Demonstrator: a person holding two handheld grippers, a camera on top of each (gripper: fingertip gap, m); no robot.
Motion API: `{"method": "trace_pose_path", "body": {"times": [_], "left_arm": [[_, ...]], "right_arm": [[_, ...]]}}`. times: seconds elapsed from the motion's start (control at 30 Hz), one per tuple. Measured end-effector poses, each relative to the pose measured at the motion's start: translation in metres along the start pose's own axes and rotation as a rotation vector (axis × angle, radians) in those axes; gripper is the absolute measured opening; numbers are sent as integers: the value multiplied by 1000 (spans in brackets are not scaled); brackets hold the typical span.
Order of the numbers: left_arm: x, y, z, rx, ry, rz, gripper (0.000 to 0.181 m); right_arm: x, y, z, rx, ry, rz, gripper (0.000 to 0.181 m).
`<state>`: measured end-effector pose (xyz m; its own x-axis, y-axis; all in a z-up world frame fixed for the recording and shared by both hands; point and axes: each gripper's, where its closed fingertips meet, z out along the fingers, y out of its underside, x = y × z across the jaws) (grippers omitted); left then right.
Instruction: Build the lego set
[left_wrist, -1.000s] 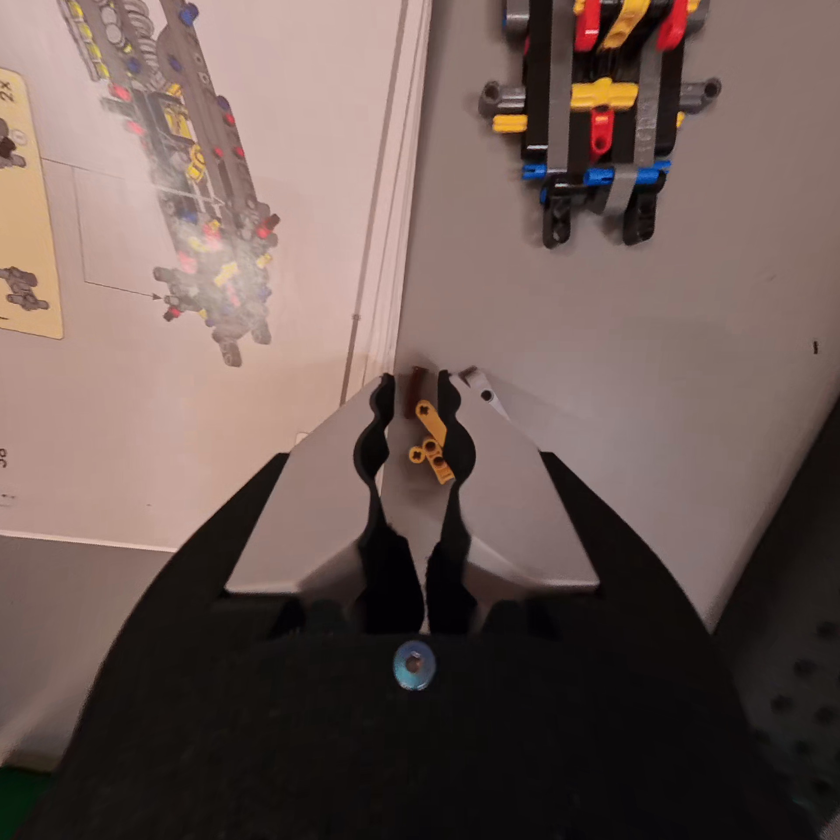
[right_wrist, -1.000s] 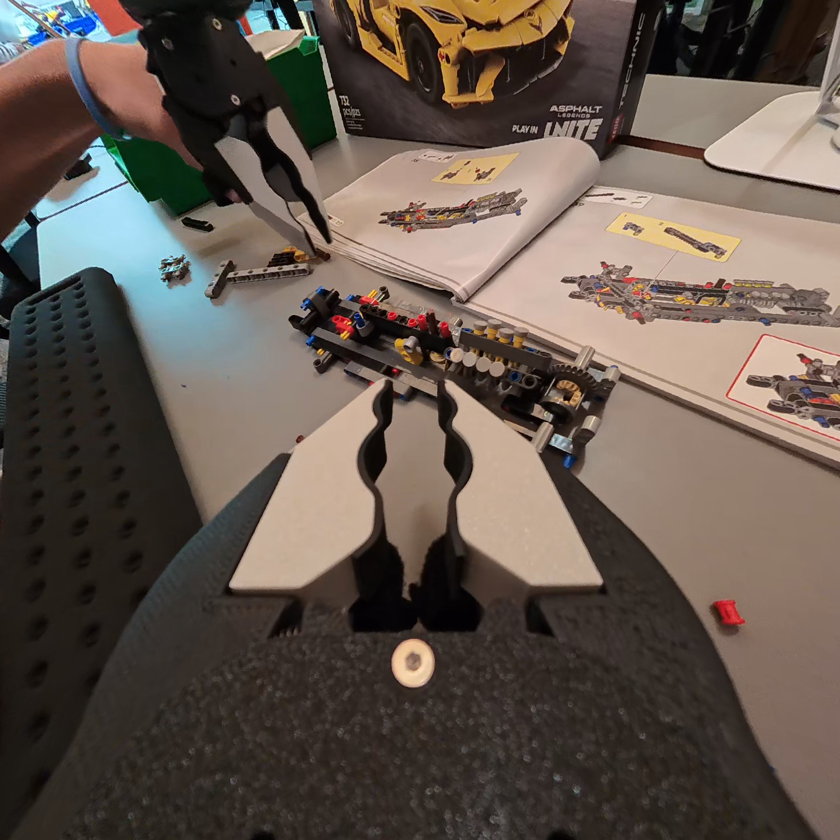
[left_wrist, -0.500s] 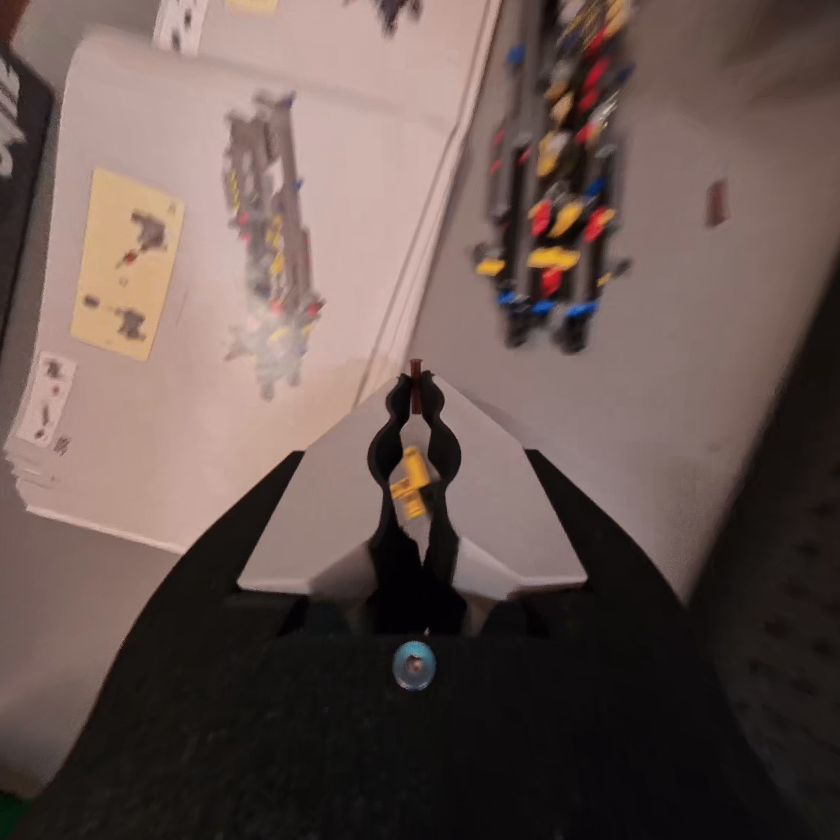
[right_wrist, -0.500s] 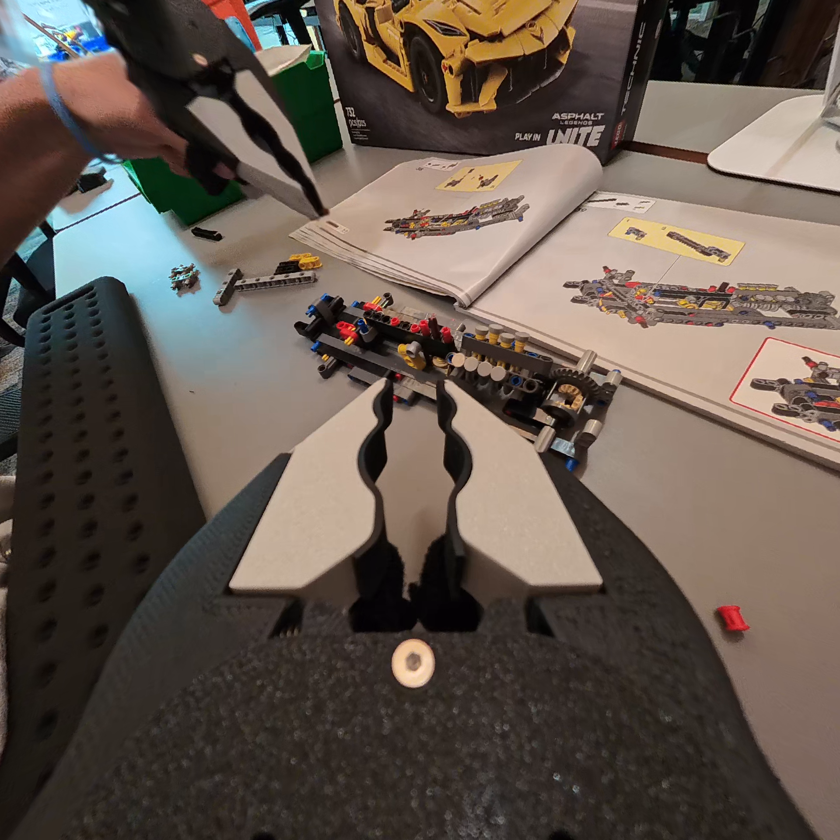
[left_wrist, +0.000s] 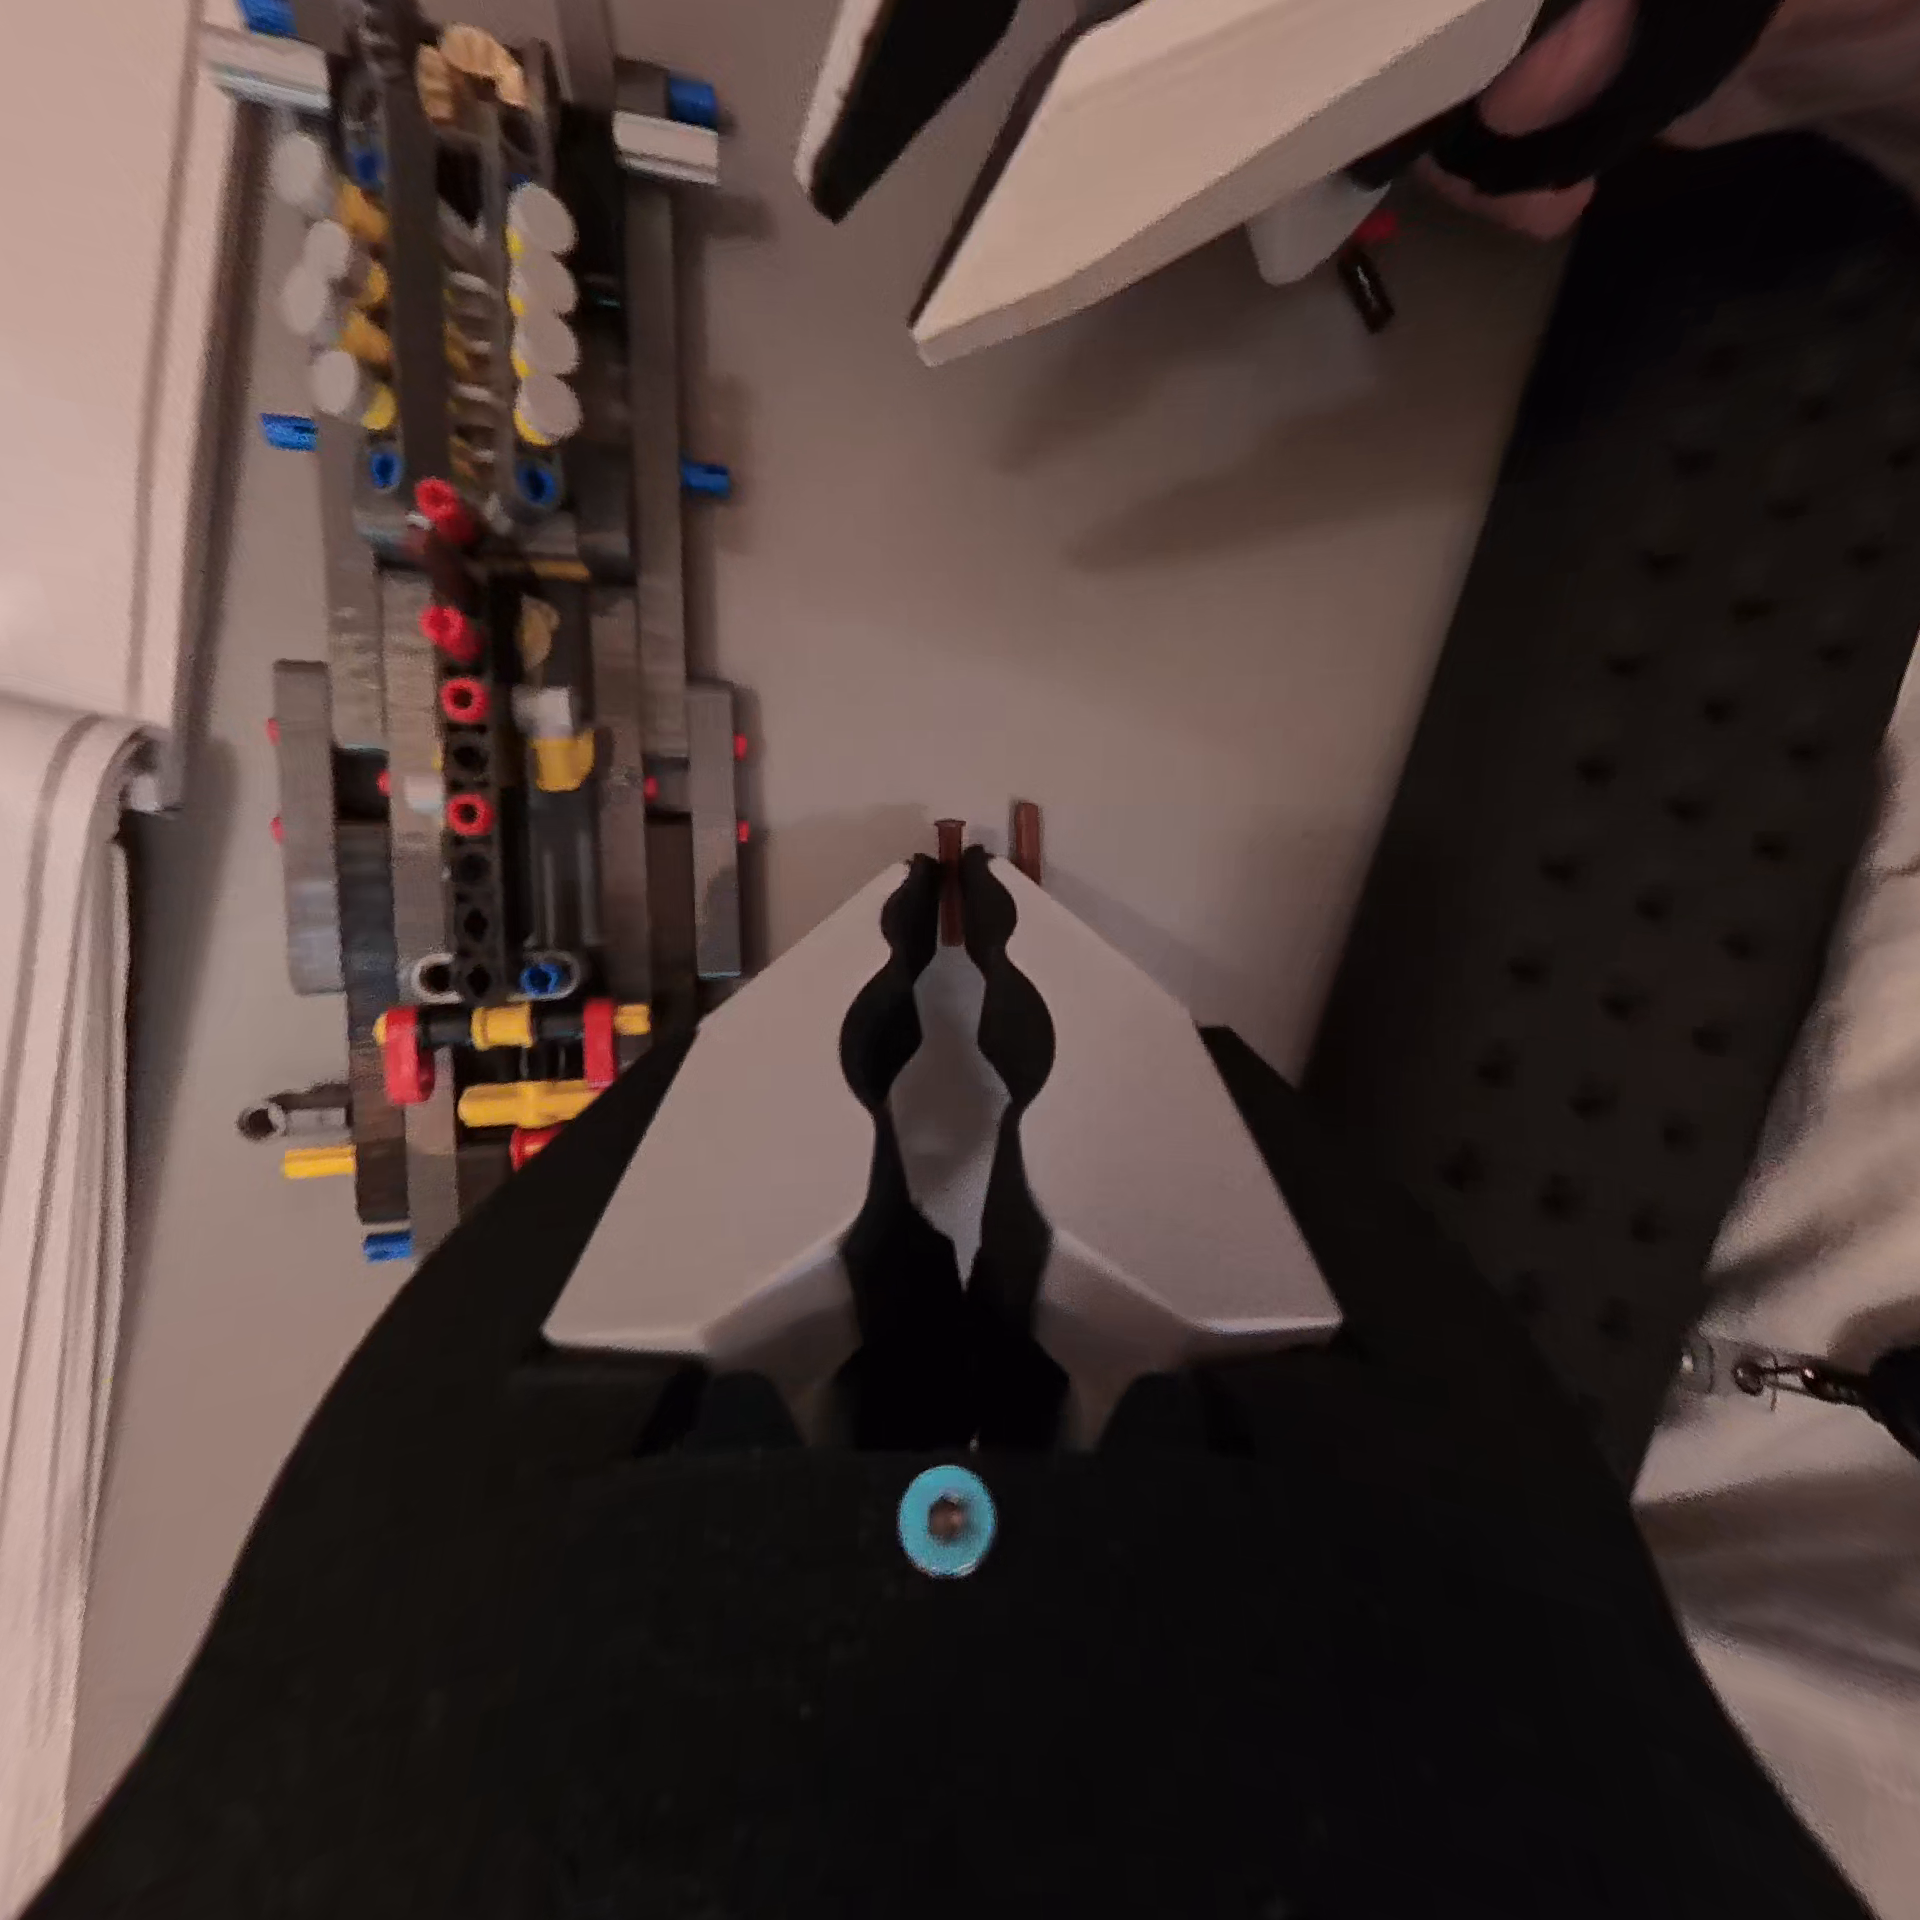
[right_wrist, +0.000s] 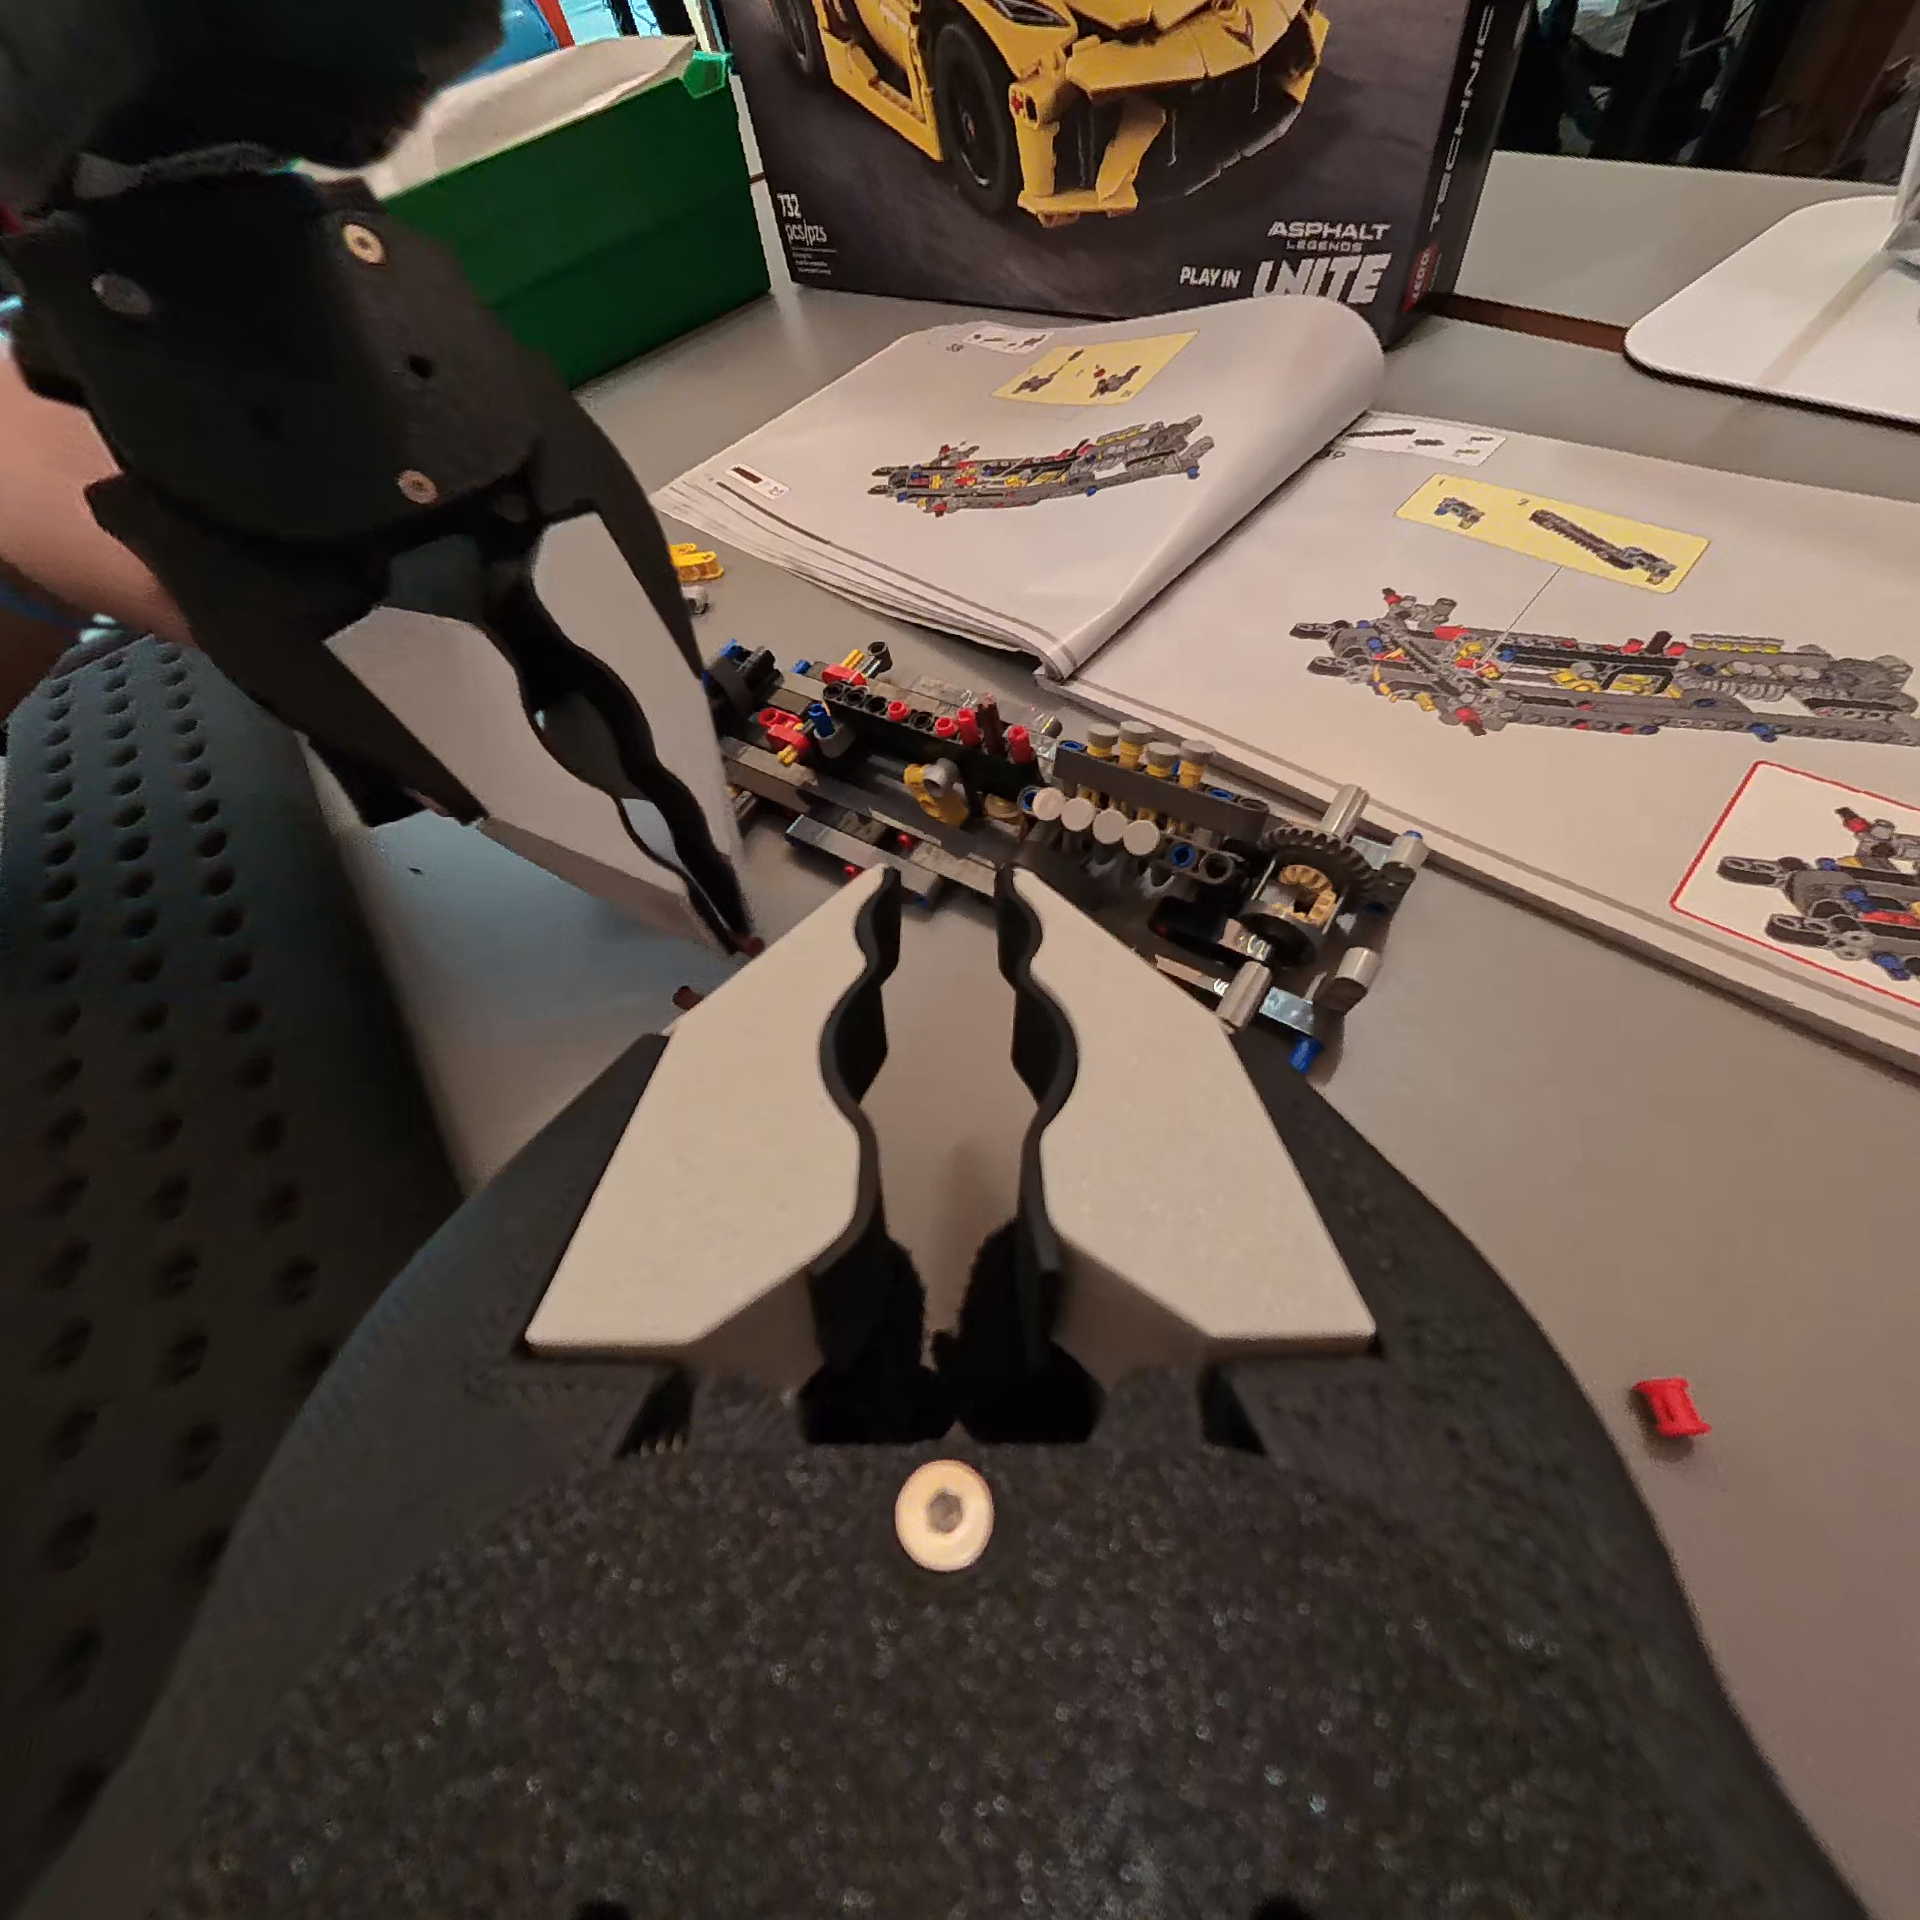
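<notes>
Left gripper (left_wrist: 949, 862) pinches a brown pin (left_wrist: 949, 878); another pin (left_wrist: 1027, 836) lies at its 1 o'clock. Right gripper (right_wrist: 945, 883) hangs released, chassis (right_wrist: 1049, 805) at 12.

Two brown pins (left_wrist: 950, 883), one chassis (right_wrist: 1039, 810)

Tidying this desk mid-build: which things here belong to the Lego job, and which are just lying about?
In use:
left gripper
thin brown axle pin
long multicoloured chassis assembly
open instruction booklet

Lying about:
green plastic bin
loose red connector
</notes>
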<state>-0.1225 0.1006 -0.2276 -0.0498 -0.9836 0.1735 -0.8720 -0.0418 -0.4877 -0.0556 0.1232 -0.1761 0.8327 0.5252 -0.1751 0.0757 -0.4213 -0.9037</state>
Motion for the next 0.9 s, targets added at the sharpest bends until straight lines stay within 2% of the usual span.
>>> {"method": "trace_pose_path", "body": {"times": [0.23,0.27,0.33,0.4,0.5,0.57,0.63,0.7,0.83,0.9], "left_arm": [[13,-6,14,-29,113,-11,4],[15,-7,13,-19,129,-32,8],[4,-5,8,-30,80,-79,28],[-4,-5,-10,2,44,-83,28],[-38,-8,-49,146,-100,-103,23],[-76,-5,-78,298,-271,-105,18],[-118,13,-105,413,-443,-146,18],[-147,34,-129,543,-544,-208,18],[-182,68,-166,729,-648,-335,17],[-195,82,-180,757,-716,-383,19]], "right_arm": [[1,-3,-3,20,-2,16,16],[1,-3,-3,22,-4,19,16],[1,-3,-3,23,-6,22,16],[2,-3,-3,24,-6,23,16],[2,-3,-2,20,-3,21,16],[3,-2,-1,13,0,18,16],[3,-2,1,7,5,8,16],[5,-4,3,8,18,-4,16],[16,-29,12,119,70,-6,28],[18,-39,20,145,76,0,32]]}}
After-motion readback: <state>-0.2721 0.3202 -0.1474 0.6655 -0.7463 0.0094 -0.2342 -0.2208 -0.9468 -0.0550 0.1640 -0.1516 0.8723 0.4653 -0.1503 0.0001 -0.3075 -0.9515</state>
